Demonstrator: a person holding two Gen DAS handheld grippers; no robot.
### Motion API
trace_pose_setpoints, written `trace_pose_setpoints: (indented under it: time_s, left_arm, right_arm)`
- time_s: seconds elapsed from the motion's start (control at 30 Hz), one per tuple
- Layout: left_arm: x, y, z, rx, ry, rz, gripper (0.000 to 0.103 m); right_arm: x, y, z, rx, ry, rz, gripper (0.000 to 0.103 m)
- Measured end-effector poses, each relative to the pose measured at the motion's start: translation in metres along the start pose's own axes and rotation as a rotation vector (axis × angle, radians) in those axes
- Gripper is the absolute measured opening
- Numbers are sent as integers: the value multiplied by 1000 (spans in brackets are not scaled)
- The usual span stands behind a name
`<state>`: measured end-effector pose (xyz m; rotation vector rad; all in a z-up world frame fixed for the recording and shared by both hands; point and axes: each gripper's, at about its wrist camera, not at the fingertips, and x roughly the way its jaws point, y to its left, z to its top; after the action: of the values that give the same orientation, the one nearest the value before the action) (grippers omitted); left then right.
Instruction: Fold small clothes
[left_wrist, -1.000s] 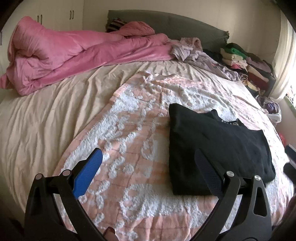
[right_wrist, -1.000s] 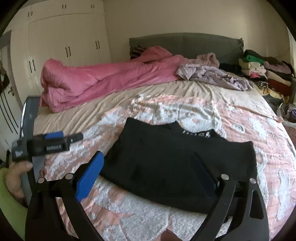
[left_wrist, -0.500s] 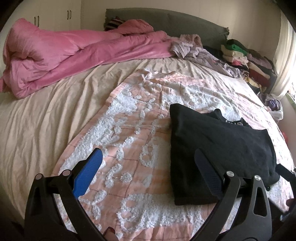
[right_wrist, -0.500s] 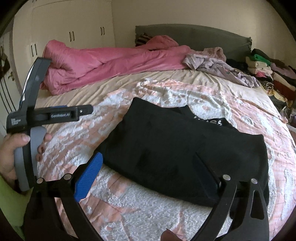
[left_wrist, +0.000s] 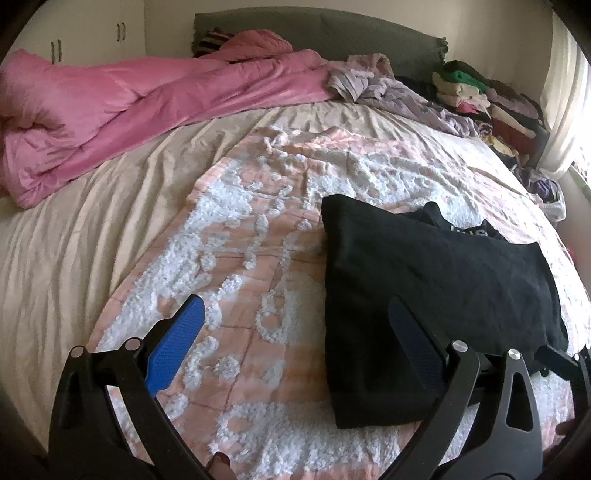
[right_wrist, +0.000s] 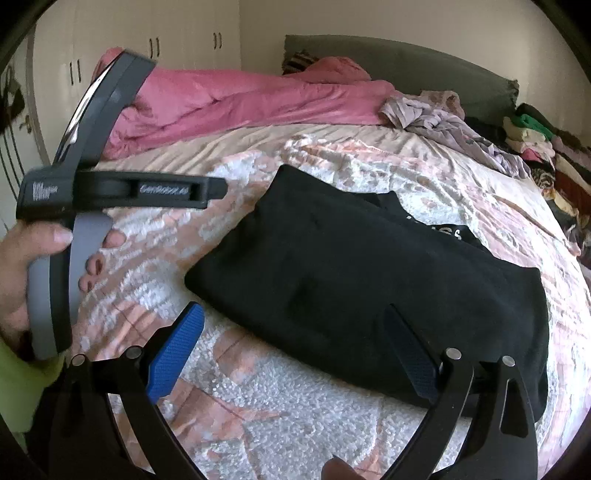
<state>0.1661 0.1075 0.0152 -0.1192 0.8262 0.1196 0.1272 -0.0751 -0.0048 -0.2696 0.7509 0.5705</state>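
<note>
A black garment lies folded into a flat rectangle on the pink and white blanket; white lettering shows at its far edge. In the right wrist view the same black garment fills the middle. My left gripper is open, above the blanket, its right finger over the garment's near left part. My right gripper is open too, hovering over the garment's near edge with nothing between its fingers. The left gripper's body shows at the left of the right wrist view, held by a hand.
A rumpled pink duvet lies along the bed's far left. Lilac clothes are heaped by the grey headboard. A stack of folded clothes stands at the far right. White wardrobe doors are behind the bed.
Both grippers have dropped lower and closer to the black garment. In the right wrist view the left gripper has risen and come nearer. Both stay open.
</note>
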Motion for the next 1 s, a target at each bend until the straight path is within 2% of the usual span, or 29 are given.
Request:
trace_pose_setpoints:
  time_s: [0.47,0.7,1.0]
  left_arm:
    - [30,-5,10,9,42,-3,93]
    - [41,-10,16,24,56,-3,93]
    - [47,-12,20,22,54,-6,93]
  right_arm:
    - [38,22,-13,-130,69,-56,97]
    - [68,29,-21,-195,128,-137,97]
    - [86,30,-15,-250,112,-213,97]
